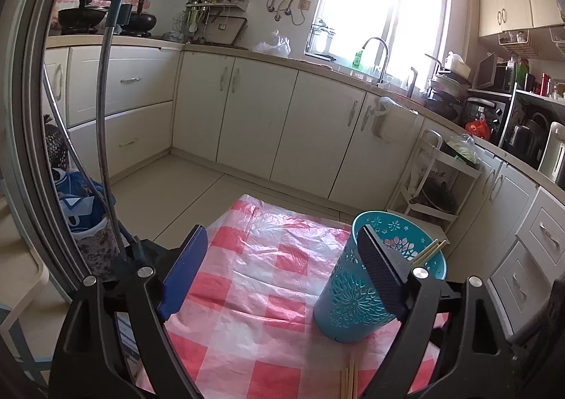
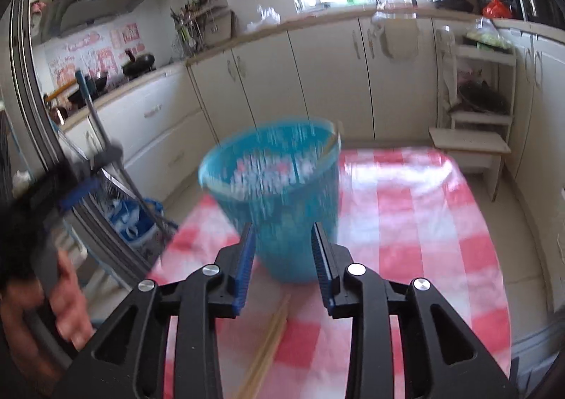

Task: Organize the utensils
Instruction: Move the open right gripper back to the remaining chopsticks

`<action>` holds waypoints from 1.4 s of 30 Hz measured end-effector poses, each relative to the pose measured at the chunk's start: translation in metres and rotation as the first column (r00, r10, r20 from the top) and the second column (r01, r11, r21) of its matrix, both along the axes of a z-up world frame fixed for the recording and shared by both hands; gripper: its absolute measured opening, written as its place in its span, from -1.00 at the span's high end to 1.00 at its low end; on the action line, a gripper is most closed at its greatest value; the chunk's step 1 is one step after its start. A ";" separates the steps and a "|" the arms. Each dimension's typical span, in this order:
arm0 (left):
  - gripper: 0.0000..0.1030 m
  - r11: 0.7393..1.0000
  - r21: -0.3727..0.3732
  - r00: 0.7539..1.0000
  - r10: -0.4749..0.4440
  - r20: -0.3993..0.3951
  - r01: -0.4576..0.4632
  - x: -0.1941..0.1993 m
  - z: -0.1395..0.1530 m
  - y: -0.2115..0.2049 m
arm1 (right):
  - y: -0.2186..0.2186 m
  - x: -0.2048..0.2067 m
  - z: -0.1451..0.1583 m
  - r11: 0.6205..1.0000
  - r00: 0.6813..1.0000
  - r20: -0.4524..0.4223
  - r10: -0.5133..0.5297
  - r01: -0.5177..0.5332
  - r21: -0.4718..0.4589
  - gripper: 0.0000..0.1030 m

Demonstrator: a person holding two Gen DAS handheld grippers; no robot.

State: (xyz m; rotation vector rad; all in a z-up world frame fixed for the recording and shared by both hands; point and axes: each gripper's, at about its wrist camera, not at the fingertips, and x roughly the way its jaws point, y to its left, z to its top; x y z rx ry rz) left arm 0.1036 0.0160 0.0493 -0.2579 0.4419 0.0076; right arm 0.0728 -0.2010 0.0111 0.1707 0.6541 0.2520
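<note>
A teal perforated utensil holder (image 1: 356, 293) stands upright on the red-and-white checked tablecloth (image 1: 247, 275). A pair of wooden chopsticks (image 1: 429, 251) leans inside it at the rim. More wooden chopsticks (image 1: 348, 381) lie on the cloth in front of it. My left gripper (image 1: 282, 268) is open and empty, its right finger in front of the holder. In the right wrist view the holder (image 2: 282, 194) is blurred, just ahead of my right gripper (image 2: 282, 254), which is open and empty. The loose chopsticks (image 2: 268, 339) lie below it on the cloth.
Cream kitchen cabinets (image 1: 247, 116) run along the back and right. A white shelf cart (image 1: 434, 187) stands past the table's far right corner. A metal rod stand (image 1: 106, 116) and a blue bag (image 1: 77, 201) are at the left. The other hand (image 2: 67, 300) shows at left.
</note>
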 end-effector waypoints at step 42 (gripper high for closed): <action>-0.75 0.992 0.096 0.982 -0.065 -0.176 0.083 0.014 -0.040 -0.022 | 0.028 -0.017 -0.102 0.979 0.957 -0.289 0.002 -0.060 -0.193 0.63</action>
